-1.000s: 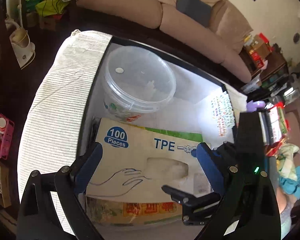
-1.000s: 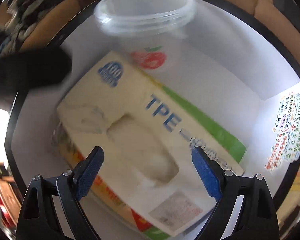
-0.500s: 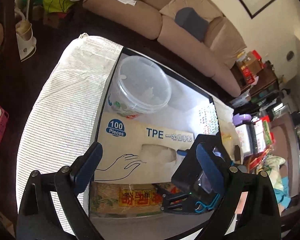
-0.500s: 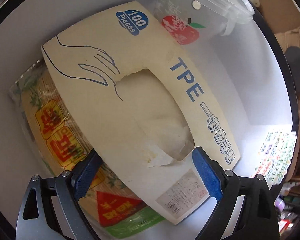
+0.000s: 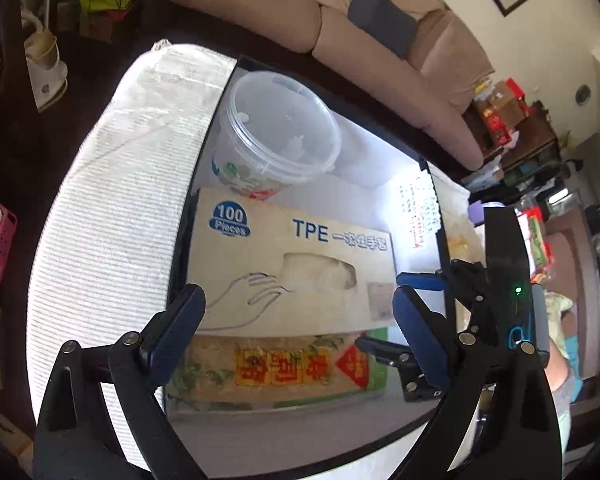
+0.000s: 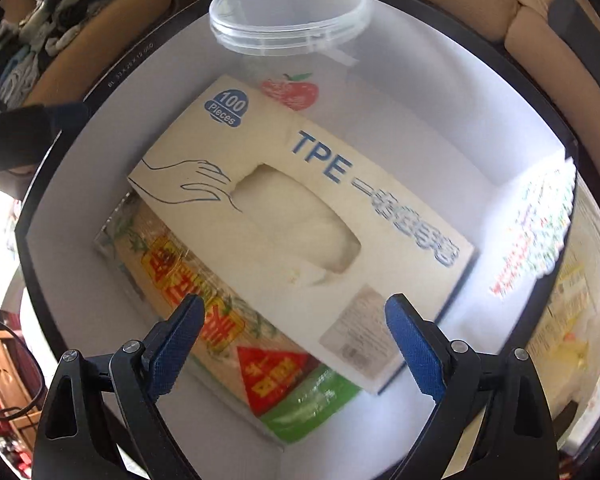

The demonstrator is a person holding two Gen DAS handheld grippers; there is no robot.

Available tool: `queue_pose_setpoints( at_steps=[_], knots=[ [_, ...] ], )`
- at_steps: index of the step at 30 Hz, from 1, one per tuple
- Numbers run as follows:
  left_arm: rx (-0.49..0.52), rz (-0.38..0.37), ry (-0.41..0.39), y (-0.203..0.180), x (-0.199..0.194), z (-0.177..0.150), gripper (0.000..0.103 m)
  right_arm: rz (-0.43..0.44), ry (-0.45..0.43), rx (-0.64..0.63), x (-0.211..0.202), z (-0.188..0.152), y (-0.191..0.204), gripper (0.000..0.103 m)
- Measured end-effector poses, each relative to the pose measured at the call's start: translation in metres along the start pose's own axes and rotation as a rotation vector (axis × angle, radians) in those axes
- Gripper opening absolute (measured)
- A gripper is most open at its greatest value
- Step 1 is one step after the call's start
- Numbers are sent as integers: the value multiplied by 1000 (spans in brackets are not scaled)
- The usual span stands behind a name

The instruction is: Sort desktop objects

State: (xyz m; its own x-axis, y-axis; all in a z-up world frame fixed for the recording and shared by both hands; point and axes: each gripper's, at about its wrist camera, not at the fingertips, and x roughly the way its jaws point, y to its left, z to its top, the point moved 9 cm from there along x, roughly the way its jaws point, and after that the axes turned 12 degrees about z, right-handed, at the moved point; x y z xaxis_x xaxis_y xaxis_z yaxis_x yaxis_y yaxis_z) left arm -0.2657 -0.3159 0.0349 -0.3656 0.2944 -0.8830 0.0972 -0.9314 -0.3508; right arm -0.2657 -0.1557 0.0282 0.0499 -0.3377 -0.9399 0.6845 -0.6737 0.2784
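1. The black-rimmed storage box (image 5: 380, 168) had a white interior and sat beside a white striped cloth (image 5: 112, 208) on its left; a beige sofa (image 5: 380, 60) stood beyond it.
2. The glove box (image 6: 300, 216), marked "TPE" and "100 Pieces", lay flat inside the storage box, its oval opening facing up with white gloves showing.
3. The printed packet (image 6: 268, 360), clear-wrapped with red, yellow and green print, lay under the glove box, protruding from its near edge.
4. The clear plastic tub (image 5: 276, 136), lidded and bearing a red apple label, stood in the far left corner of the storage box, just beside the glove box.
5. The sticker sheet (image 6: 540, 240) lay against the right wall of the storage box.
6. The left gripper (image 5: 300, 328) was released, jaws spread wide, hovering above the near edge of the glove box and gripping nothing.
7. The right gripper (image 6: 292, 340) was likewise released and empty, jaws wide apart above the packet and glove box.
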Motion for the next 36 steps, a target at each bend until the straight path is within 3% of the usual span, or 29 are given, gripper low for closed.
queue_pose_setpoints(
  at_steps=[5, 8, 10, 17, 22, 25, 27, 30, 36],
  knots=[
    [38, 24, 109, -12, 21, -17, 95, -8, 11, -36, -9, -17, 3, 94],
    [59, 68, 127, -17, 27, -21, 96, 1, 21, -46, -9, -23, 10, 94],
    [63, 72, 139, -20, 29, -23, 96, 2, 4, -50, -16, -37, -7, 94],
    [137, 132, 225, -33, 37, -45, 96, 50, -128, -32, -67, -67, 3, 94],
    [187, 252, 312, -30, 66, -62, 96, 50, -228, -8, -95, -93, 16, 95],
    [189, 312, 388, -21, 89, -72, 96, 57, -256, -3, -89, -83, 20, 95],
    [214, 370, 397, -12, 98, -74, 92, 59, -257, -5, -90, -90, 22, 95],
    [177, 333, 400, -10, 96, -71, 93, 55, -246, -16, -89, -101, 24, 95],
    [163, 384, 416, -5, 97, -70, 91, 69, -256, -6, -75, -108, 24, 95]
  ],
)
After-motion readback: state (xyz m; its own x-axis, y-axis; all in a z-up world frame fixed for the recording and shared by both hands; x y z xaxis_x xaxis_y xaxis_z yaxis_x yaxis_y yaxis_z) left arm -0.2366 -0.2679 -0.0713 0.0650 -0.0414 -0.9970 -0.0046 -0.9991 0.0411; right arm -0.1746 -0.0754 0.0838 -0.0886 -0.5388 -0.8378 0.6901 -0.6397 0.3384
